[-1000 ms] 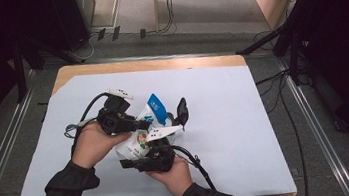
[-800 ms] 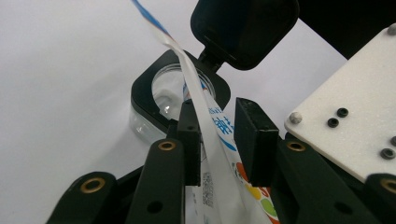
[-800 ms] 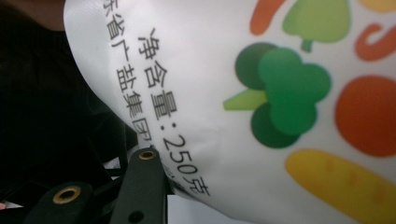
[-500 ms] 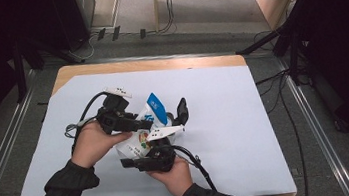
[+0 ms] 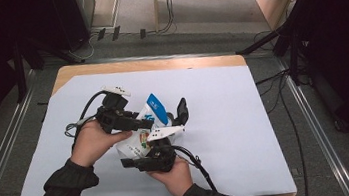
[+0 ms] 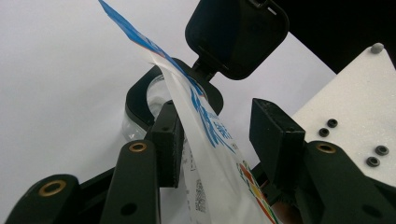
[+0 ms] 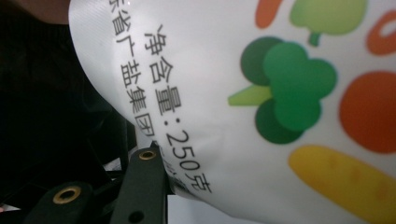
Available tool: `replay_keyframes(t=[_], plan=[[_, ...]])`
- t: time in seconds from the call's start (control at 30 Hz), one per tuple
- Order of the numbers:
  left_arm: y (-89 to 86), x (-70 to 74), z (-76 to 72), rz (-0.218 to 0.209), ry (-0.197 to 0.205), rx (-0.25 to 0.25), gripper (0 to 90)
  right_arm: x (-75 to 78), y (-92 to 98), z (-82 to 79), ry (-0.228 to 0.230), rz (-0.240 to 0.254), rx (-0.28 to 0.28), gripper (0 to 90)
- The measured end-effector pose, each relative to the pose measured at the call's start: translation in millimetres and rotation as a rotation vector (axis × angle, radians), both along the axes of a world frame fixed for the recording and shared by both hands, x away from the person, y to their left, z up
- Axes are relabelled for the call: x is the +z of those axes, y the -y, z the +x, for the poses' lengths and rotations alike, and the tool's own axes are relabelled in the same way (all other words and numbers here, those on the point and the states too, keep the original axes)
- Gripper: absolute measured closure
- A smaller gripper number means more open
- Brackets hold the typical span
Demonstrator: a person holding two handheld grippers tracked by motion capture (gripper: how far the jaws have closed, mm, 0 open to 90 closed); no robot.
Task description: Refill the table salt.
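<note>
Item under handling: a white plastic pouch (image 5: 142,132) printed with a blue band, black characters and coloured vegetable pictures (green broccoli, orange and yellow shapes). It sits just above the white-covered tabletop (image 5: 247,134), near its middle, between the two hands. In the left gripper view the pouch (image 6: 210,140) runs edge-on, its top corner tilted over a clear jar with a black rim (image 6: 154,100). The jar's black square flip lid (image 6: 236,35) stands open behind it.

Left gripper (image 5: 135,124): its fingers (image 6: 169,140) stand apart on either side of the pouch. The left finger lies against the film; the right finger is clear of it, so no clamp is applied. These fingers have just been opening, with the pouch between them.

Right gripper (image 5: 161,147): in the right gripper view the pouch (image 7: 243,93) lies close across the lens and one finger (image 7: 144,186) meets its lower edge. The other finger is hidden, so a hold on the pouch appears likely but cannot be confirmed.

Compared with a second ago, the left fingers gripped the pouch narrowly then; now they are spread. Both hands and the pouch keep much the same place.
</note>
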State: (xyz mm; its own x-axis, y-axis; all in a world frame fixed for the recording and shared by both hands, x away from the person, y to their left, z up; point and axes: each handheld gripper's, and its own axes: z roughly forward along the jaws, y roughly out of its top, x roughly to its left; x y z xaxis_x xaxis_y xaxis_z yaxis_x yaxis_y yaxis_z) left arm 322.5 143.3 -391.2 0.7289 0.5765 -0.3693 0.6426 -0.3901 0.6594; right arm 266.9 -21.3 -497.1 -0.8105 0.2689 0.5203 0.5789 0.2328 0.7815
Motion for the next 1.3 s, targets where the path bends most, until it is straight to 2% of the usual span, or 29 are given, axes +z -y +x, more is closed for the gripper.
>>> replay_keyframes(t=[0.6,0.9,0.97,1.0,1.03,1.17,1.3], plan=[[2.2,0.9,-0.6,-0.015,-0.001,-0.004,53.0,1.1,1.4,0.8,-0.007,0.011,-0.008,64.5],[0.6,0.6,0.5,-0.003,0.003,0.0,52.6,1.5,1.4,0.7,-0.008,0.01,-0.008,64.5],[0.2,0.8,0.3,0.008,0.003,0.0,55.8,1.5,1.4,0.8,-0.007,0.01,-0.007,64.5],[0.0,1.2,-1.0,0.023,0.019,0.009,64.4,1.4,1.4,0.8,-0.004,0.01,-0.006,64.6],[0.0,1.2,-1.0,0.023,0.019,0.009,67.9,1.4,1.4,0.8,-0.004,0.01,-0.006,64.6],[-1.5,2.1,-0.7,0.025,0.013,0.012,71.4,1.4,1.1,0.8,0.0,0.014,-0.003,64.6],[-1.4,2.3,-1.4,0.026,0.021,0.017,71.1,1.2,0.2,1.4,0.001,0.014,0.0,64.7]])
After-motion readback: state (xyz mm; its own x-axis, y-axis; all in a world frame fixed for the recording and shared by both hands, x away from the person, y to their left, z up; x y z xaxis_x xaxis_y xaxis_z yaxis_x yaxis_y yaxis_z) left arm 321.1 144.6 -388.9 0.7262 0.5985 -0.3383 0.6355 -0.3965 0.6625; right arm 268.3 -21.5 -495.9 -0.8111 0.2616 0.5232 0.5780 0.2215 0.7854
